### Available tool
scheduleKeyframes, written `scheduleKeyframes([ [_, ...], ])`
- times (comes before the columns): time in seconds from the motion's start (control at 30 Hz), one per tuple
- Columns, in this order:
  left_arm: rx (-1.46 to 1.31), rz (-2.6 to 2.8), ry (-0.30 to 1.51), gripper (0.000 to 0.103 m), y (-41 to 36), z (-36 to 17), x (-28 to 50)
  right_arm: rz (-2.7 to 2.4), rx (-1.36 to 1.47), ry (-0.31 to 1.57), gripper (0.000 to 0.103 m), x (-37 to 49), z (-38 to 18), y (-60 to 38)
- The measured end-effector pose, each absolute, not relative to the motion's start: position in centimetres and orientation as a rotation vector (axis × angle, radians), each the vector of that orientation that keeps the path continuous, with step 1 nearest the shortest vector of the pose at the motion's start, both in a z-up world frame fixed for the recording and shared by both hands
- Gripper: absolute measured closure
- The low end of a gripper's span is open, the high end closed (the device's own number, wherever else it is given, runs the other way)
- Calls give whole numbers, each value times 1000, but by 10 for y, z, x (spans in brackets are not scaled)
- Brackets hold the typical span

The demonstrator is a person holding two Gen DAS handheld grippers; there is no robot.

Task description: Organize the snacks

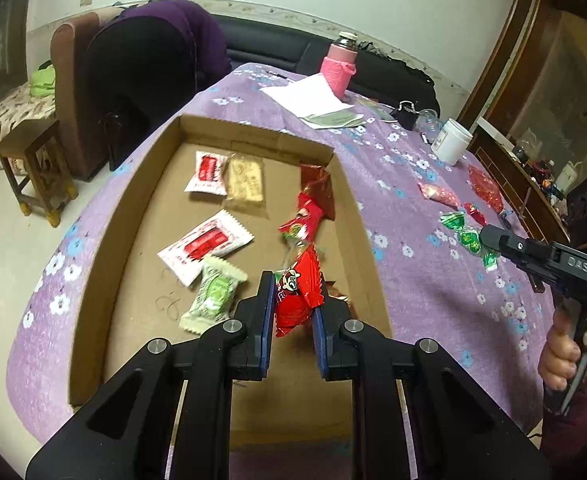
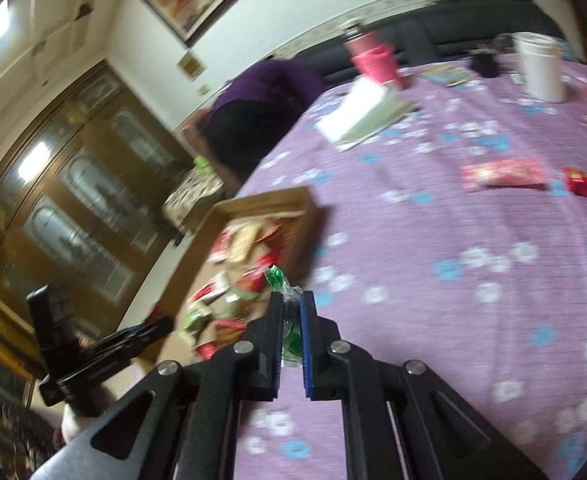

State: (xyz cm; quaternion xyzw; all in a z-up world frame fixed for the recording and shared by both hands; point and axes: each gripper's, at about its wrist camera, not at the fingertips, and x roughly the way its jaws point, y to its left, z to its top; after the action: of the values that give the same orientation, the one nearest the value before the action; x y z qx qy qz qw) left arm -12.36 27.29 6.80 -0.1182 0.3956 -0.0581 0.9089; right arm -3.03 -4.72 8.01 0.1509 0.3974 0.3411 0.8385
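My left gripper (image 1: 295, 294) is shut on a red snack packet (image 1: 295, 292) and hangs over the open cardboard box (image 1: 345, 208). Inside the box lie white-and-red packets (image 1: 205, 246), a beige bar (image 1: 246, 180), a pale green packet (image 1: 213, 294) and red candies (image 1: 305, 216). My right gripper (image 2: 291, 304) is shut on a green-wrapped candy (image 2: 289, 334) above the purple cloth, right of the box (image 2: 309, 216). In the left wrist view the right gripper (image 1: 487, 236) reaches in from the right over green candies (image 1: 467, 236).
On the purple flowered tablecloth (image 1: 393, 208) lie loose pink (image 1: 439, 194) and red packets (image 1: 485, 188), a white jar (image 1: 451, 142), a pink-sleeved bottle (image 1: 339, 64) and papers (image 1: 309, 94). A chair (image 1: 77, 92) and a stool (image 1: 39, 168) stand at the left.
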Motion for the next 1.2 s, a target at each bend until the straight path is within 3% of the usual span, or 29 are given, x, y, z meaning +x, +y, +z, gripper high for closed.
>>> scheduleKeyframes([
  [0.8, -109, 149, 783, 86, 294, 62, -134, 890, 68, 953, 92, -68, 38, 100],
  [1.03, -53, 190, 745, 63, 287, 72, -142, 873, 24, 923, 92, -73, 38, 105],
  [1.2, -2, 212, 716, 62, 277, 81, -147, 873, 35, 926, 92, -74, 38, 102],
])
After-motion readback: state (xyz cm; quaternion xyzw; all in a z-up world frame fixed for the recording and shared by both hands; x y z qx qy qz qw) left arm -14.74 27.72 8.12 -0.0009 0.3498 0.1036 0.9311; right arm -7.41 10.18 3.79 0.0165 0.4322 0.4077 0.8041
